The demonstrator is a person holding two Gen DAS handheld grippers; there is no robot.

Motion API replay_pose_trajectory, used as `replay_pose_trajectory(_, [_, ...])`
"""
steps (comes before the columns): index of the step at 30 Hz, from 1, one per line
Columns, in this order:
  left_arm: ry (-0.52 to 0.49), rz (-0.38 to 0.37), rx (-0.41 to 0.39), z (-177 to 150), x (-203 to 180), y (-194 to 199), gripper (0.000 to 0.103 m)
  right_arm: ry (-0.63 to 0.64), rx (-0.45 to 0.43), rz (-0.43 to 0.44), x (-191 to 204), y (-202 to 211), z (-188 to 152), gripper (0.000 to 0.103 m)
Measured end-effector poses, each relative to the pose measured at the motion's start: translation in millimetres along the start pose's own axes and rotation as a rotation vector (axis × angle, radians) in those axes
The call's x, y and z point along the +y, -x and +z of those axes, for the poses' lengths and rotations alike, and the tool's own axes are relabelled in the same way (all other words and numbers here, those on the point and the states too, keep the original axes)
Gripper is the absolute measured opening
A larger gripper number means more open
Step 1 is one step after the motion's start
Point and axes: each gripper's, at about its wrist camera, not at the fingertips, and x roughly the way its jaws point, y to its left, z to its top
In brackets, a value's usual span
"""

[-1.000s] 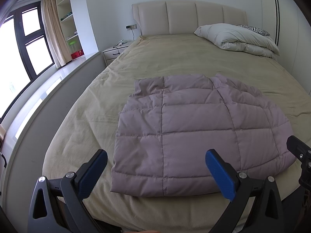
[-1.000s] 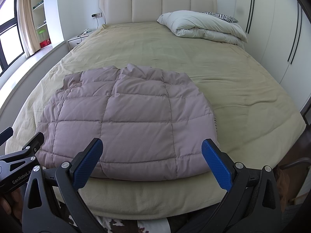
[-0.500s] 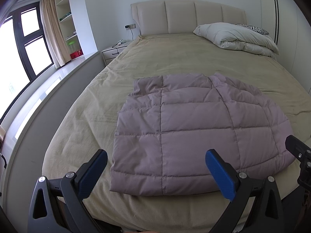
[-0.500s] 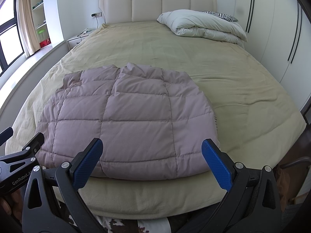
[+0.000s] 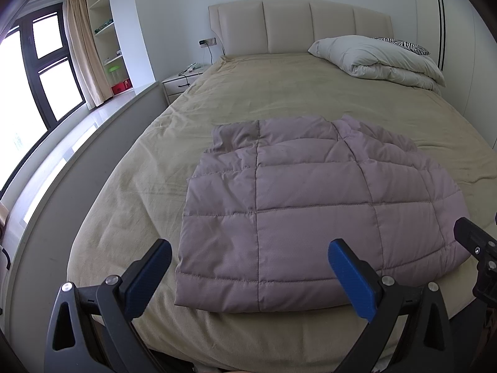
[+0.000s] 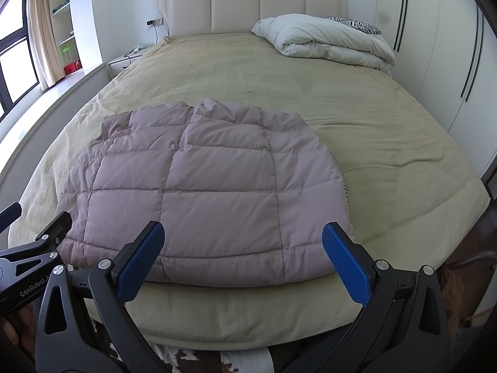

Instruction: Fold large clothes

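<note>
Beyond each hand-held gripper (image 6: pixel 242 261), folded jacket (image 6: pixel 211 186).

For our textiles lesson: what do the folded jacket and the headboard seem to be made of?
Folded jacket: likely padded synthetic shell, matte mauve, stitched into puffy squares. Headboard: probably leather or faux leather, smooth cream, upholstered in vertical panels with a soft sheen.

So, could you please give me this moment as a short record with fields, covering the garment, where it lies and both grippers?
garment: mauve quilted puffer jacket, folded into a compact bundle
location: near end of the beige-covered bed, lying flat
left gripper: open, empty, short of the jacket's near edge
right gripper: open, empty, short of the near edge
far end of bed: white folded duvet, apart from the jacket
</note>
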Motion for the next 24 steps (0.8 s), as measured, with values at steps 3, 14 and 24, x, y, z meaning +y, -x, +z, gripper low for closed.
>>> replay_pose_trajectory(3, [0.000, 0.000, 0.001, 0.3, -0.2, -0.4, 0.103, 0.000, 0.000, 0.000, 0.3, 0.2, 0.5, 0.103])
replay_pose_trajectory(14, [-0.001, 0.001, 0.002, -0.2, -0.3, -0.5, 0.103, 0.000, 0.002, 0.000, 1.5, -0.6, -1.5, 0.103])
replay_pose_trajectory(24, [-0.013, -0.008, -0.014, -4.2, -1.1, -1.2, 0.103, 0.005, 0.008, 0.001, 0.8, -2.9, -5.5, 0.103])
